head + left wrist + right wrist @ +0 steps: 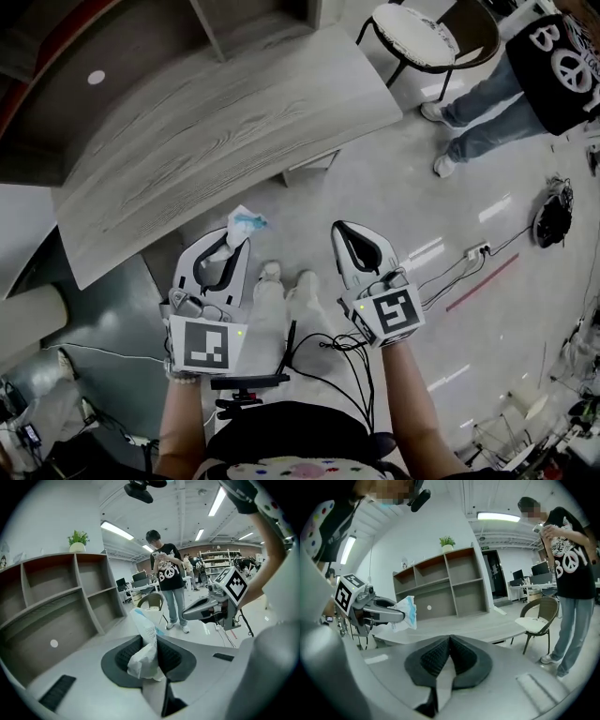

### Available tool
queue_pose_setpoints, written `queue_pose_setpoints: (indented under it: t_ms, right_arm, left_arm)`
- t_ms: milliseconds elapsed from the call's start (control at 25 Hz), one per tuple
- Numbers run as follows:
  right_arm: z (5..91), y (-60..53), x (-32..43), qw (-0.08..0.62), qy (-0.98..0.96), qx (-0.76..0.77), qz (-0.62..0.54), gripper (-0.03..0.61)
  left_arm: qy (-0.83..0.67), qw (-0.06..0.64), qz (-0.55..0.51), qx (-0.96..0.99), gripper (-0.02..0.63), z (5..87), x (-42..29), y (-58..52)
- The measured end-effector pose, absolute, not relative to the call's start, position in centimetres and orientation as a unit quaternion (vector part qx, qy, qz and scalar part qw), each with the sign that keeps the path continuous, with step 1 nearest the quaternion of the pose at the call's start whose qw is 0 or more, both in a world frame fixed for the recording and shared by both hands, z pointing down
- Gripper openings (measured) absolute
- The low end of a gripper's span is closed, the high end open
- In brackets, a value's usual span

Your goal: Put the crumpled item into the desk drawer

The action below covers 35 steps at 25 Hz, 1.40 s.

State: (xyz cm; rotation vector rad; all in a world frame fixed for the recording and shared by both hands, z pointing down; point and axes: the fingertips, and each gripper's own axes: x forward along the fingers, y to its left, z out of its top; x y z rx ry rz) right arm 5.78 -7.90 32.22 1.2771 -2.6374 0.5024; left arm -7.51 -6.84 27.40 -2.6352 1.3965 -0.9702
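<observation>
The crumpled item (242, 226), a white wrapper with blue print, is pinched between the jaws of my left gripper (228, 246). In the left gripper view the crumpled item (144, 652) sticks up from the dark pads, squeezed from both sides. My right gripper (349, 240) is held beside it over the floor, shut with nothing between its pads (449, 654). From the right gripper view the left gripper (401, 615) shows with the wrapper (407, 611) at its tip. The grey wooden desk (206, 131) lies just ahead of both grippers. No drawer is visible.
A shelf unit (440, 585) stands on the desk's far side. A chair with a white cushion (417, 36) and a standing person (525, 80) are beyond the desk's right end. Cables and a power strip (476, 251) lie on the floor to the right.
</observation>
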Motion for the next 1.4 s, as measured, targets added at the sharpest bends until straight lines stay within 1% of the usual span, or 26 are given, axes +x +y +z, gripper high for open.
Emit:
queue_pose_setpoints:
  t_ms: [200, 360, 560, 680, 840, 960, 1040, 1200, 1320, 1400]
  right_arm:
    - [36.4, -9.3, 4.7, 0.076, -0.887, 0.417, 0.185, 0.009]
    - [40.2, -11.3, 4.9, 0.06, -0.887, 0.408, 0.207, 0.009]
    - [46.1, -13.5, 7.2, 0.019, -0.873, 0.416, 0.255, 0.009]
    - [49.0, -13.5, 6.4, -0.001, -0.867, 0.416, 0.276, 0.009]
    - [50.2, -13.7, 5.7, -0.044, -0.854, 0.418, 0.307, 0.044]
    - [51.7, -15.1, 6.6, -0.082, -0.842, 0.417, 0.333, 0.089]
    - [53.2, -16.4, 7.1, -0.092, -0.838, 0.414, 0.344, 0.11]
    - [55.8, -18.2, 6.0, -0.101, -0.837, 0.396, 0.365, 0.112]
    - [57.4, -18.8, 4.5, -0.122, -0.831, 0.368, 0.399, 0.162]
    - [58.4, -19.2, 3.8, -0.136, -0.824, 0.355, 0.42, 0.179]
  left_arm:
    - [0.44, -0.014, -0.316, -0.841, 0.069, 31.2, -8.6, -7.3]
    - [0.434, -0.025, -0.326, -0.84, 0.069, 35.0, -7.9, -8.4]
    - [0.427, -0.034, -0.335, -0.839, 0.069, 40.0, -5.7, -9.7]
    - [0.436, -0.038, -0.339, -0.833, 0.069, 42.2, -7.1, -9.4]
    - [0.438, -0.044, -0.34, -0.831, 0.069, 43.2, -8.2, -8.5]
    - [0.432, -0.056, -0.338, -0.834, 0.069, 44.6, -7.3, -8.8]
    - [0.422, -0.061, -0.336, -0.84, 0.069, 45.8, -6.2, -9.3]
    - [0.414, -0.06, -0.326, -0.848, 0.069, 47.6, -5.8, -10.0]
    - [0.412, -0.064, -0.331, -0.847, 0.069, 48.5, -6.1, -9.7]
    - [0.411, -0.067, -0.331, -0.847, 0.069, 48.9, -6.2, -9.5]
